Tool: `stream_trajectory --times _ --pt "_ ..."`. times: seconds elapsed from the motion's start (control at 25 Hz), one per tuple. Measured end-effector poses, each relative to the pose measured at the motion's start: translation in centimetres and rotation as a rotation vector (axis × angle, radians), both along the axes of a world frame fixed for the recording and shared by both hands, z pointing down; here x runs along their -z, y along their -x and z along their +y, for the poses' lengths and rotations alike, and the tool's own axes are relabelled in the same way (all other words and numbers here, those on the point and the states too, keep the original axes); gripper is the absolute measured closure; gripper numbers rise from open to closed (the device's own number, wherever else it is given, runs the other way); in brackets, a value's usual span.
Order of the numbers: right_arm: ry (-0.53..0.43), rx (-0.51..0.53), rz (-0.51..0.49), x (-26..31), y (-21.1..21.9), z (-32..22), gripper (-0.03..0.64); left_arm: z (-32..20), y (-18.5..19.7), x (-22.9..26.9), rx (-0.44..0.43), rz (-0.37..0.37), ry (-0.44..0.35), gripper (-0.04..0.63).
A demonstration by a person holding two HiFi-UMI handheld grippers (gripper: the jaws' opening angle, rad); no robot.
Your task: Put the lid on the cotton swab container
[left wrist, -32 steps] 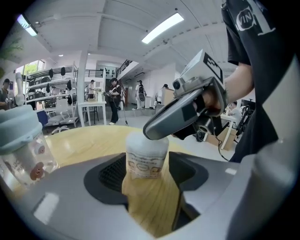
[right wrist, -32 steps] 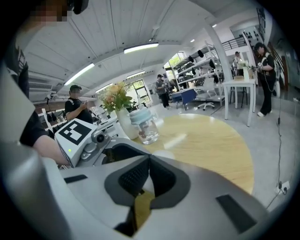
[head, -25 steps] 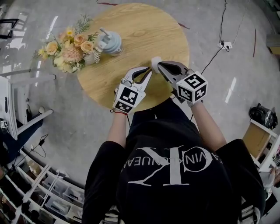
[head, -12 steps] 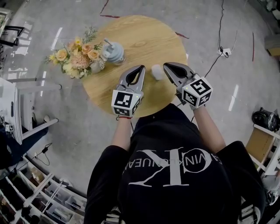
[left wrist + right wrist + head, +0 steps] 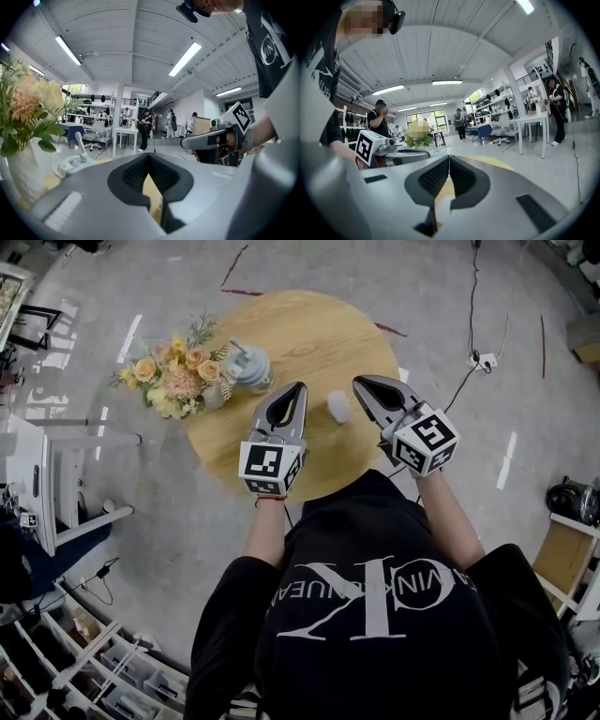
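1. The cotton swab container [image 5: 338, 407], small and white, stands at mid-frame on the round wooden table [image 5: 319, 329]. It is between the two grippers and touches neither. It is too small in the frame to show its contents or how its lid sits.
2. A pale blue pump bottle [image 5: 248, 365] stands at the table's upper left, just beside a bunch of flowers [image 5: 178, 381]. In the left gripper view the flowers rise from a white vase [image 5: 23, 176] at the left edge.
3. The left gripper [image 5: 300, 388], just left of the container, has its jaws clenched together on nothing.
4. The right gripper [image 5: 358, 382], just right of the container, is also clenched and empty.
5. A second ago both grippers converged on the container, and the right one's tips were against it. Half a second ago they had already parted from it. Now each is clear of it, one on either side.
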State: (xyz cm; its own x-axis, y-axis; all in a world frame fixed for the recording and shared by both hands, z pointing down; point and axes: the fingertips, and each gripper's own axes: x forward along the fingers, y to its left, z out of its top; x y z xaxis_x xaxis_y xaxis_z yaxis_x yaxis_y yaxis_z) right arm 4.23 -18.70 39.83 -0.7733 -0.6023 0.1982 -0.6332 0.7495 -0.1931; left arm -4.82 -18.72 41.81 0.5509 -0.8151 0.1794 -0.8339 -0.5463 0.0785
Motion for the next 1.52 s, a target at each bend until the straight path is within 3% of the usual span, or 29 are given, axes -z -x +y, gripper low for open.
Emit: stream_trajectory --times 0.72,1.52 --pt "-0.109 -0.02 -0.031 3.8 -0.5 -1.5 0.601 -1.7 3.3 5.0 0.176 0.032 -0.123 0.584" --pt "-0.152 -0.002 -0.044 5.2 -0.5 -2.5 0.601 -2.0 4.9 6.3 0.238 0.039 -0.151 0.584"
